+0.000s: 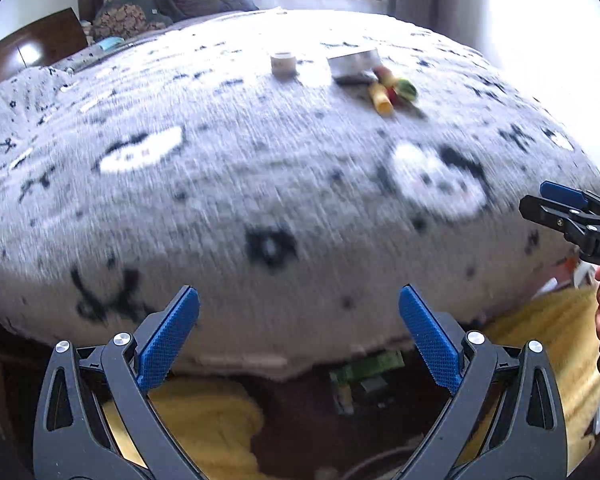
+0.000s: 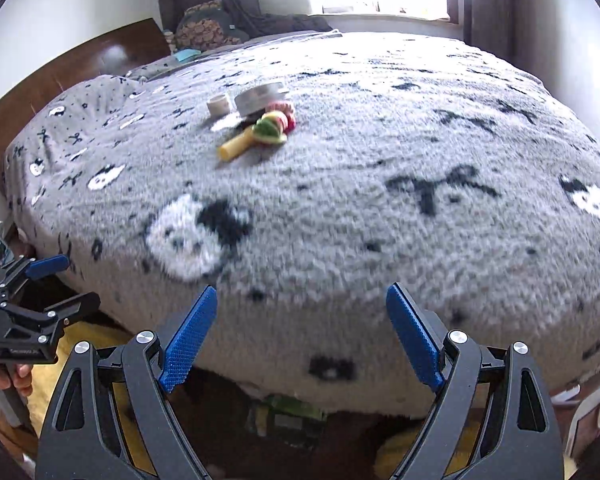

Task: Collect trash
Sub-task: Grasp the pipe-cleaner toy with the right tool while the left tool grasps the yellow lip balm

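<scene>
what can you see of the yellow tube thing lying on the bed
The yellow tube is a short cylinder that looks like plastic or card, lying on its side on the grey patterned blanket. Its near end, free, points toward the cameras; the far end runs into a small heap of red, green and yellow items, which it seems to touch. Behind that sit a silver tin and a small white roll. Blur hides any print. Neither gripper is near it.

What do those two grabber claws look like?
Both look alike. The left gripper has a black plastic frame with triangular cut-outs, round silver rivets, and two flat bright blue fingers covered in tiny bumps. The right gripper has the same black frame, silver rivets and bumpy blue fingers. White lettering marks its side in the left view.
</scene>
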